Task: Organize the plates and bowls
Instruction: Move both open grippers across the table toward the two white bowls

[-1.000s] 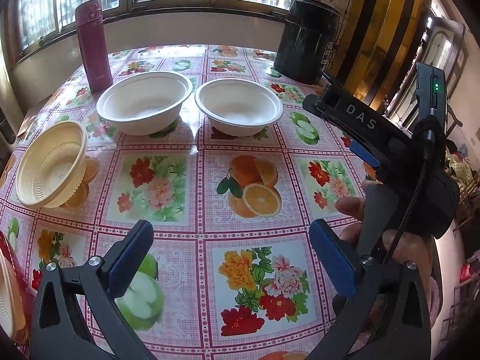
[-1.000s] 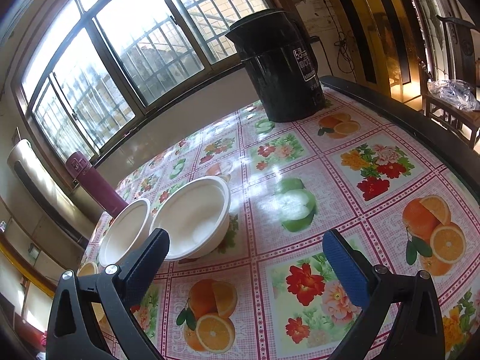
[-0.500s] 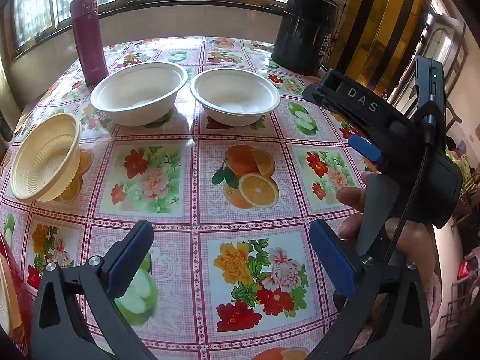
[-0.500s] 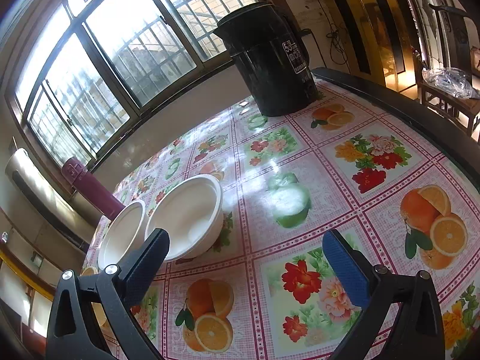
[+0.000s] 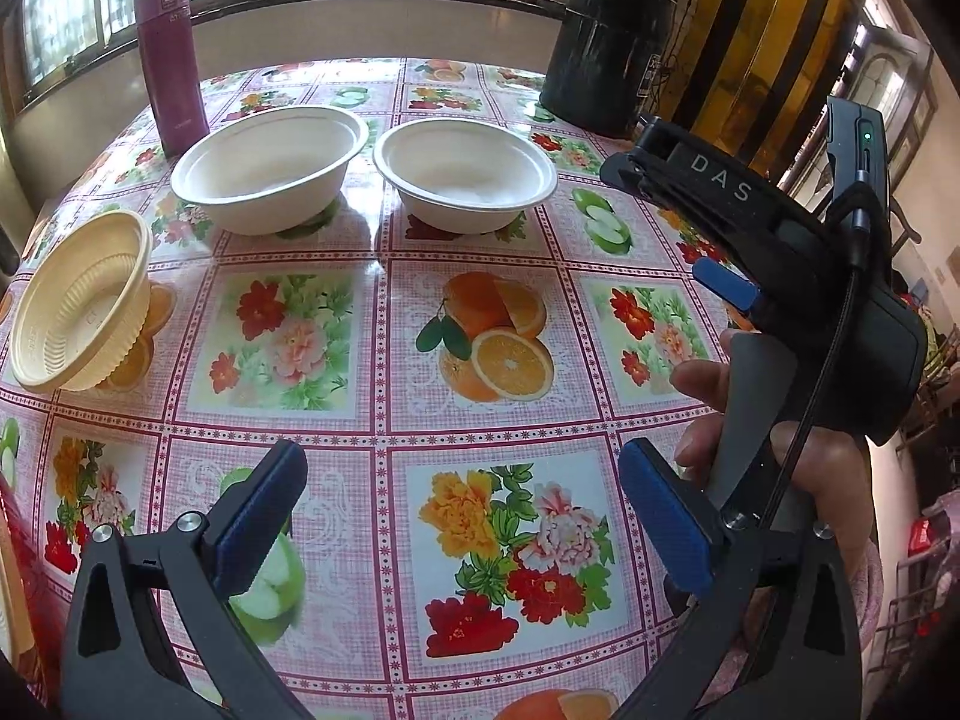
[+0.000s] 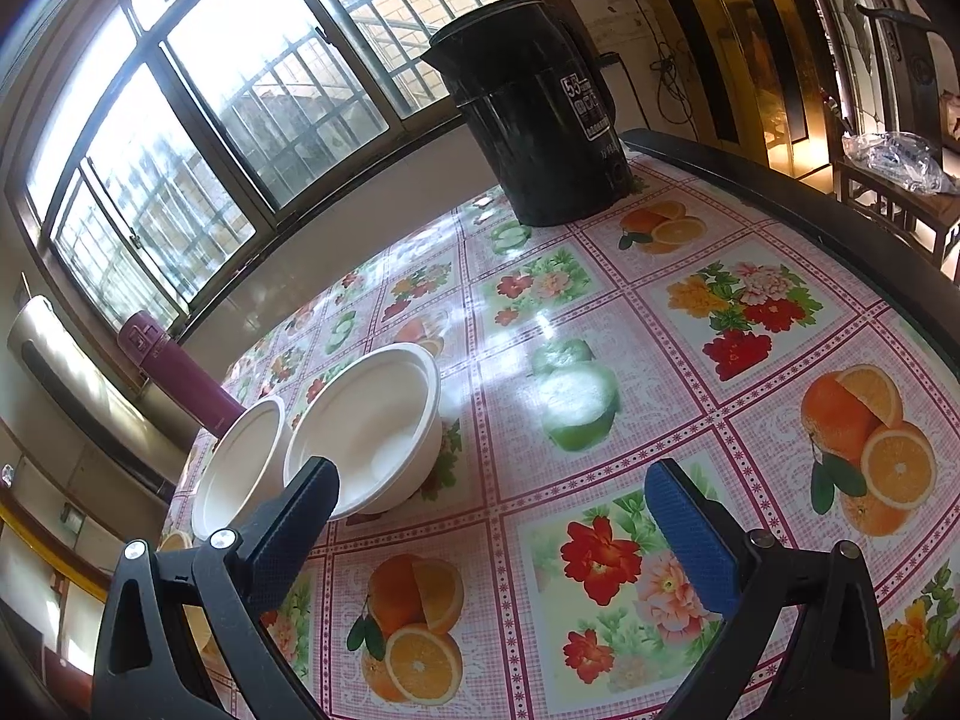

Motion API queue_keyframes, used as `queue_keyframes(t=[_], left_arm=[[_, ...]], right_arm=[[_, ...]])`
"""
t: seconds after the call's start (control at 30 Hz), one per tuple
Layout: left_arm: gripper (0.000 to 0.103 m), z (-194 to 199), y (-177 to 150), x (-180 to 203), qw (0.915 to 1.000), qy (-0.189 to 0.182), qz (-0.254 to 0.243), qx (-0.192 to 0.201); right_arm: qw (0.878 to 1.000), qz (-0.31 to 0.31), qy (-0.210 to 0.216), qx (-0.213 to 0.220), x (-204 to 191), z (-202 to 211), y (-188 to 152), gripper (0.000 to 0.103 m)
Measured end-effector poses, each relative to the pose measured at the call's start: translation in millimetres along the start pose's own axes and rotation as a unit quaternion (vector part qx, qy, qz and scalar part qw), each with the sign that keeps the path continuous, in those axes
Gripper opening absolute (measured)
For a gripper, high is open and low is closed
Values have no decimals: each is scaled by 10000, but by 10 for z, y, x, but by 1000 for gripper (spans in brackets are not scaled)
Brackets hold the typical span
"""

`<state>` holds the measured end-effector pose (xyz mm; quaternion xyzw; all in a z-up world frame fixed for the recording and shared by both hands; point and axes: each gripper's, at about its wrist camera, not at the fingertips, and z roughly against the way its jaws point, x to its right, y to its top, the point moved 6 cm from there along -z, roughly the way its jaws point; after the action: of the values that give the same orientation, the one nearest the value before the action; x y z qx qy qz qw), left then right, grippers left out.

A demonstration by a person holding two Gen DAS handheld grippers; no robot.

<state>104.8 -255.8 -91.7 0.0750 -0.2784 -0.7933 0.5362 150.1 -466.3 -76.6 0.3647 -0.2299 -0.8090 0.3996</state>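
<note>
Two white bowls stand side by side at the far half of the table: the left one (image 5: pixel 270 177) and the right one (image 5: pixel 465 171). A yellow ribbed bowl (image 5: pixel 78 300) lies tilted at the left edge. My left gripper (image 5: pixel 462 510) is open and empty above the near part of the table. My right gripper (image 6: pixel 492 522) is open and empty; in its view the right white bowl (image 6: pixel 372 426) is just beyond its left finger, with the other white bowl (image 6: pixel 240 468) behind. The right gripper's body (image 5: pixel 780 264) shows in the left wrist view.
A maroon flask (image 5: pixel 168 60) stands at the far left and a black kettle (image 5: pixel 612 48) at the far right. The table carries a fruit-and-flower oilcloth (image 5: pixel 492 354). A red and white object (image 5: pixel 15 588) sits at the near left edge.
Both grippers have shifted slightly toward the bowls, which look a little larger. Both stay open. The bowls have not moved.
</note>
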Motion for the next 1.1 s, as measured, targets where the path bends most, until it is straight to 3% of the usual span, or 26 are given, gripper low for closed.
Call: queue_keyframes(t=[0.57,0.73,1.1], left_arm=[[103,8,95,-61,10000,42,32,26],[103,-56,95,-35,9999,-11,-24,-142],[103,-89,565,-54,9989,335,-321,-5]], right_arm=[[9999,-122,-43,-56,66,-47,-2,103],[9997,-212,-26,-76,106,-62,18,103],[9993,-315,-204,10,269,-127,95,103]])
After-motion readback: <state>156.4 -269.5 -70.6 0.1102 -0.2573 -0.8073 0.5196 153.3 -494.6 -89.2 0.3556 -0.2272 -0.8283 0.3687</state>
